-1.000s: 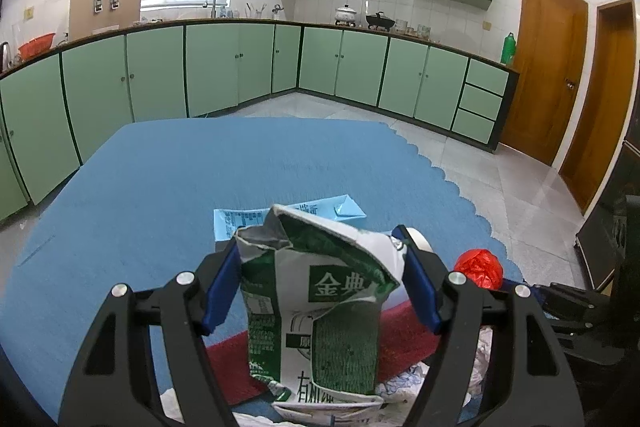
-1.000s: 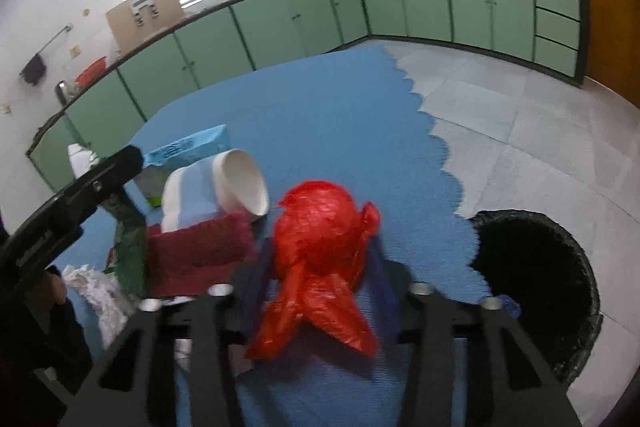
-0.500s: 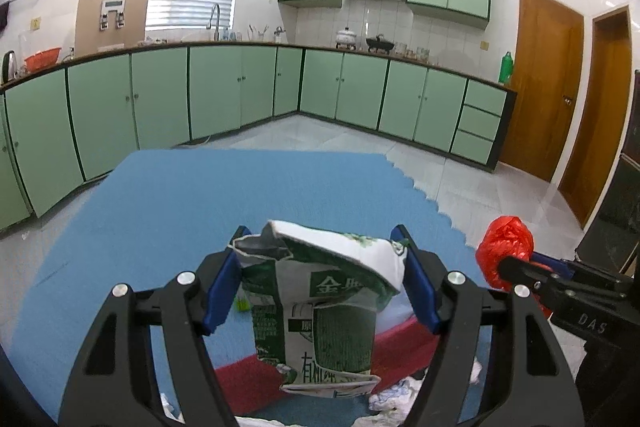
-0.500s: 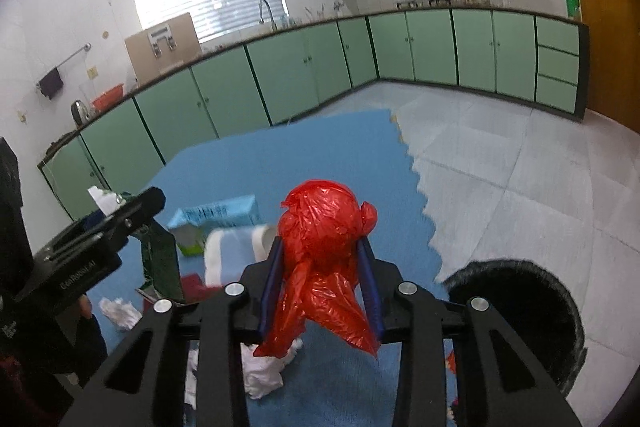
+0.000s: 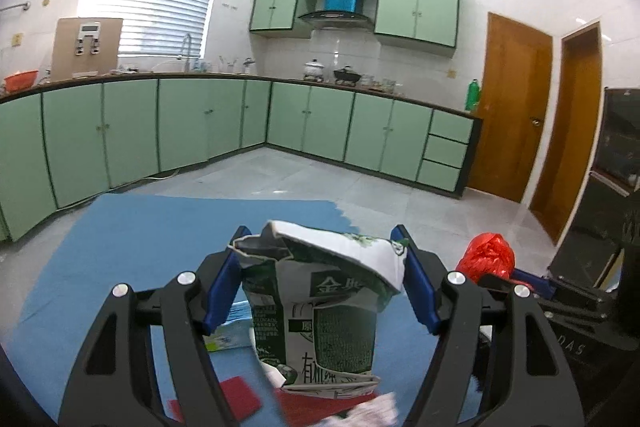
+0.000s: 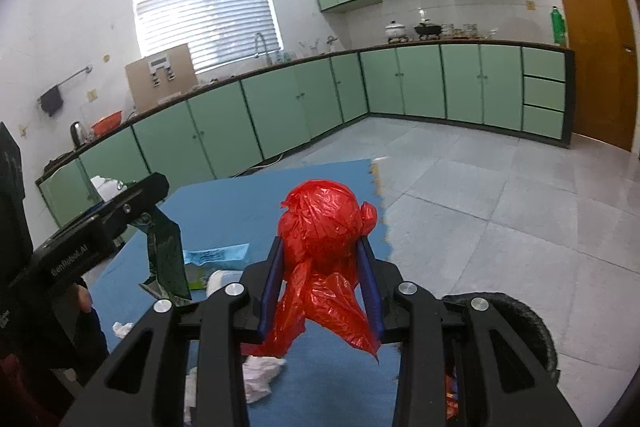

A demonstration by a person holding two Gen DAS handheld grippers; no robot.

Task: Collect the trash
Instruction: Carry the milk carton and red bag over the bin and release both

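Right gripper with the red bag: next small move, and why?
Probably swing the right gripper toward the black-lined bin at lower right, then release. The red plastic bag is clamped between the blue pads and hangs clear above the blue mat, while the bin's rim sits just beside the gripper, so a short sideways carry looks enough.

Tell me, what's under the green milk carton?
The carton hangs in the left gripper. Below it lie a red cloth, crumpled white paper and the blue mat. The carton hides whatever sits straight underneath.
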